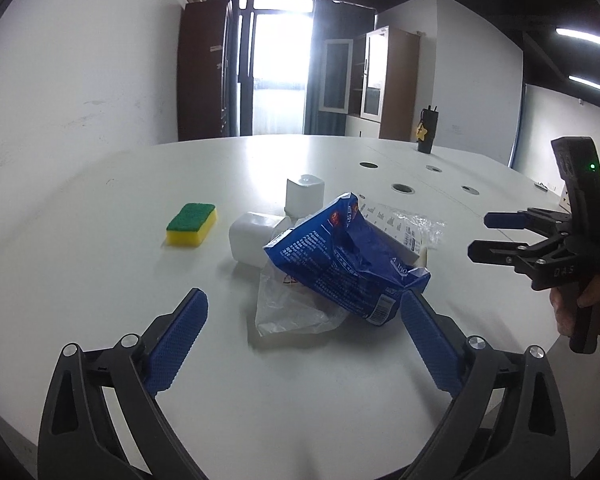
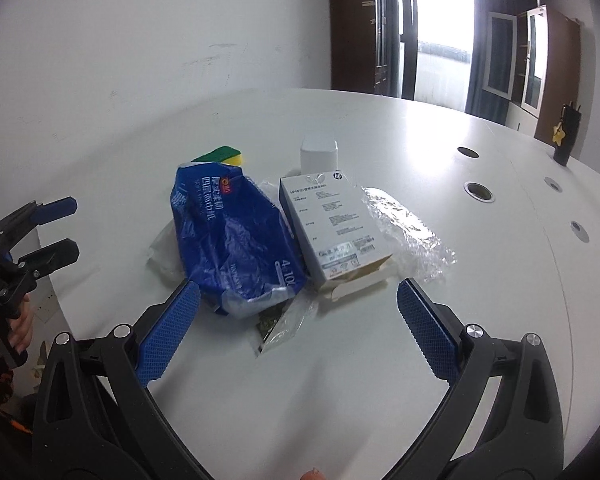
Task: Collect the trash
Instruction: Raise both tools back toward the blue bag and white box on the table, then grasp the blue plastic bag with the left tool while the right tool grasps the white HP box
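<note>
Crumpled glossy blue plastic bag [image 2: 232,236] lies mid white table [image 2: 340,380], touching grey printed cardboard box [image 2: 334,224] and crinkly clear film [image 2: 412,228]. Left gripper [image 1: 304,332] and right gripper [image 2: 300,320] both spread wide, ribbed blue pads [image 2: 168,336] empty.

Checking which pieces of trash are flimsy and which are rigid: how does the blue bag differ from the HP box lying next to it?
The blue bag is soft, crumpled plastic, dark blue with white print; the HP box is stiff, flat-sided cardboard, pale grey. The bag sags with no fixed shape, while the box keeps straight edges, its near end flap open. Both lie on the white table side by side on clear plastic wrap, and no gripper holds either.
</note>
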The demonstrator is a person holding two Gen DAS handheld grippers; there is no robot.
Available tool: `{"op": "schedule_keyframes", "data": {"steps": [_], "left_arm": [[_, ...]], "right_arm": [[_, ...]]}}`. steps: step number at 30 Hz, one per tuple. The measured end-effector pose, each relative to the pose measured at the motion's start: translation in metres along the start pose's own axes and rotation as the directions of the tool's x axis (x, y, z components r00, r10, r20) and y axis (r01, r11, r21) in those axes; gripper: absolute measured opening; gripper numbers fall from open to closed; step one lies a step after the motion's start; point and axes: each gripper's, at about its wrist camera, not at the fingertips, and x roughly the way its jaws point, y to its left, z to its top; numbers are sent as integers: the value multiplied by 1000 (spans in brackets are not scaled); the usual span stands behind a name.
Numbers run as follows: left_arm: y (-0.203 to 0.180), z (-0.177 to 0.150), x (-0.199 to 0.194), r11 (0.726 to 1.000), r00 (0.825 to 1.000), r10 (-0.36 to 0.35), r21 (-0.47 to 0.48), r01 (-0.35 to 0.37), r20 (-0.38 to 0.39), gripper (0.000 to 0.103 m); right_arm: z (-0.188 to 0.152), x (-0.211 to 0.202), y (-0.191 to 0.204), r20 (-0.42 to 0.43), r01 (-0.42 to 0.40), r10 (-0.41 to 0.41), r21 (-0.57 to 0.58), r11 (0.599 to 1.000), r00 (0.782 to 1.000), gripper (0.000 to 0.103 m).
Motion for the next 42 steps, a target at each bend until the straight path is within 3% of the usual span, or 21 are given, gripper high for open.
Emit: {"op": "schedule_keyframes", "data": {"steps": [5,8,14,21,23,25,28,33,42], "left_arm": [[0,22,18,1000,1000,-2,30,3,-22,95],[2,35,34,999,997,-39,29,40,-63,95],[0,47,66,997,990,-49,55,56,-129,92],[-11,50,98,990,977,-81,93,101,-198,84],[-16,49,108,988,976,-69,123,96,-209,78],[-18,45,118,986,974,-36,150,70,-223,56],[-12,41,122,989,971,-56,118,85,-233,34],[-1,40,105,994,977,-86,46,97,-195,19],[9,39,44,996,993,-90,-27,88,-72,11]], "right_arm": [[22,37,-11,-44,16,-18,-44,999,999,94],[34,59,-16,-79,7,-13,-73,997,997,94],[42,99,-28,-142,-84,70,-96,992,987,94],[43,129,-38,-190,-120,107,-60,991,976,94],[42,135,-40,-208,-123,111,-45,991,972,92],[41,140,-43,-218,-108,98,-32,994,971,80],[40,137,-45,-209,-111,106,-10,994,972,80],[38,130,-48,-180,-65,65,11,998,982,79],[32,85,-48,-79,-17,24,88,996,997,79]]}}
